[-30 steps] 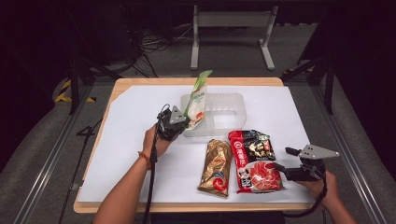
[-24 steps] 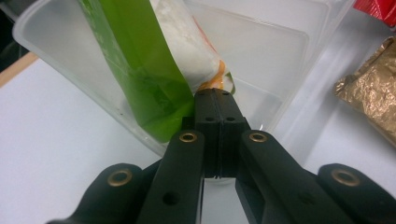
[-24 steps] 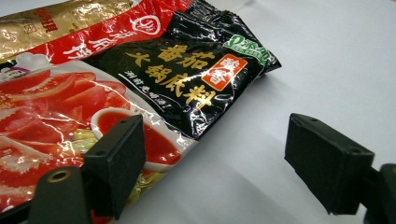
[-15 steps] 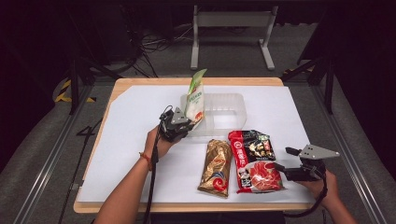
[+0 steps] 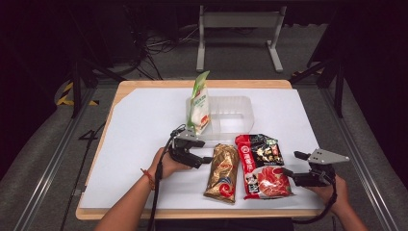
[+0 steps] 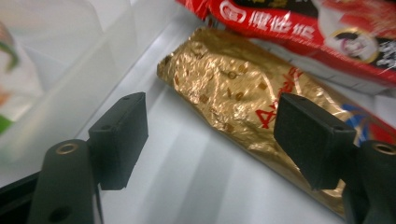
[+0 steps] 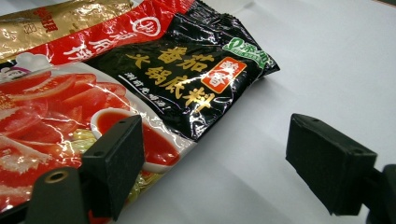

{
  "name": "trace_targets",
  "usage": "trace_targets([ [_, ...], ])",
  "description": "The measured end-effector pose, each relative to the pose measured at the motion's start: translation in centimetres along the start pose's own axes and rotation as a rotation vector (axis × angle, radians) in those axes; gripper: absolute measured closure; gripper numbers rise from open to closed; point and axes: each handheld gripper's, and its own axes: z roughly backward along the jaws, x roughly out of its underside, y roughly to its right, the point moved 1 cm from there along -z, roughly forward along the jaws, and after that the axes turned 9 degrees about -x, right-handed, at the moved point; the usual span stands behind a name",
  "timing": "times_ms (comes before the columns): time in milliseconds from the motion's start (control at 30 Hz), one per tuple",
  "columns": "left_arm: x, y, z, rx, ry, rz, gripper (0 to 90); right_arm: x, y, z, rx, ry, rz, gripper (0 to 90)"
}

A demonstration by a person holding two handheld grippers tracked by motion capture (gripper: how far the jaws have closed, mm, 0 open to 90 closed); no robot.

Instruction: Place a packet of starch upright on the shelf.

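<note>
Lying just ahead of the left gripper [image 6: 210, 140], whose jaws are spread and empty, is the gold packet [image 6: 243, 93].

A wooden desk [image 5: 122, 103] carries a white sheet [image 5: 139, 130]. Behind it, on the grey floor [image 5: 298, 53], stands a grey metal frame [image 5: 238, 21], with black cables [image 5: 163, 45] beside it. Yellow-black tape [image 5: 65, 94] marks the floor at the left.
</note>
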Motion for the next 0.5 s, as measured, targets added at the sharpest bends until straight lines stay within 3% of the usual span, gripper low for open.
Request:
trace_targets([
  [67,-0.1,0.1,-1.3,0.011,-0.032,0.012,25.1,0.0,0.0,0.0,-0.002,0.001,0.0,20.2],
  [200,-0.3,0.3,-2.2,0.007,-0.053,0.0,23.0,0.0,0.0,0.0,-0.002,0.001,0.002,20.2],
  [367,-0.8,0.3,-3.2,0.008,-0.047,0.005,21.6,0.1,0.1,0.1,-0.001,0.002,0.0,20.2],
  [433,-1.3,0.3,-3.6,0.023,-0.039,0.036,21.6,0.0,0.0,0.1,-0.002,0.001,0.003,20.2],
  [500,-1.4,0.2,-3.9,0.023,-0.044,0.04,21.0,0.0,0.0,0.0,-0.002,0.0,0.004,20.2],
])
